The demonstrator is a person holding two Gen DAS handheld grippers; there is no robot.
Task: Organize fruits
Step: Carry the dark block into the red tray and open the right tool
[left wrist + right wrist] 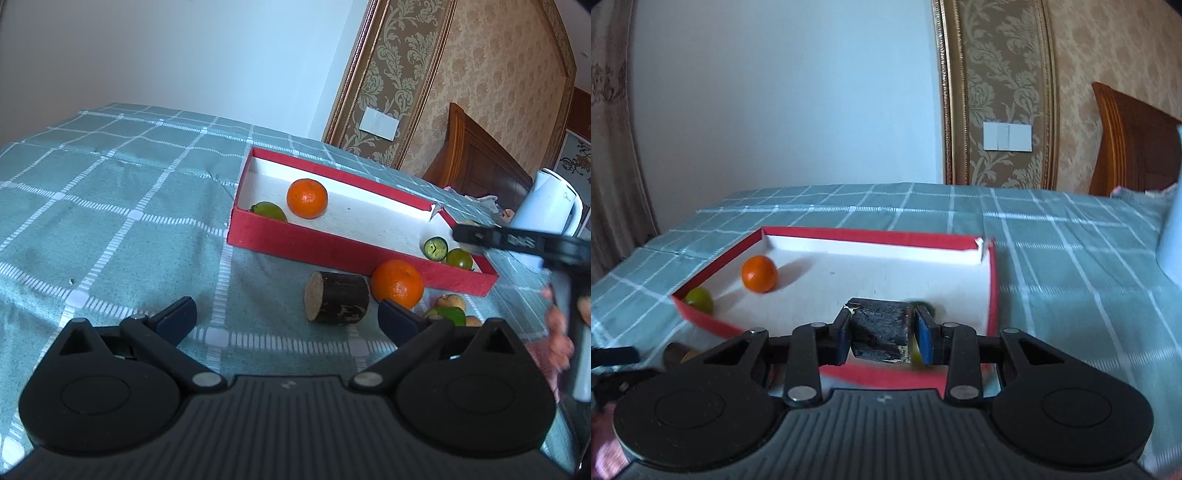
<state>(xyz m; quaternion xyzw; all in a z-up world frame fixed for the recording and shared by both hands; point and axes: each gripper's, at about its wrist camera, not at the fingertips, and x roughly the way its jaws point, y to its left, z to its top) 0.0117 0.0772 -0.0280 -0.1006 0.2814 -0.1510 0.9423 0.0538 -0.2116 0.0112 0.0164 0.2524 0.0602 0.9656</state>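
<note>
**A bedroom or living room in a home**

The setting is a lived-in domestic room. A surface is covered by a teal checked cloth (110, 206) with white grid lines. Behind it stands a plain pale wall, and beside that a panel of beige damask wallpaper (1001, 92) framed in gilt moulding, carrying a white light switch (1007, 136). A carved wooden headboard (476, 158) rises at the right. A white electric kettle (546, 203) sits nearby.
</note>
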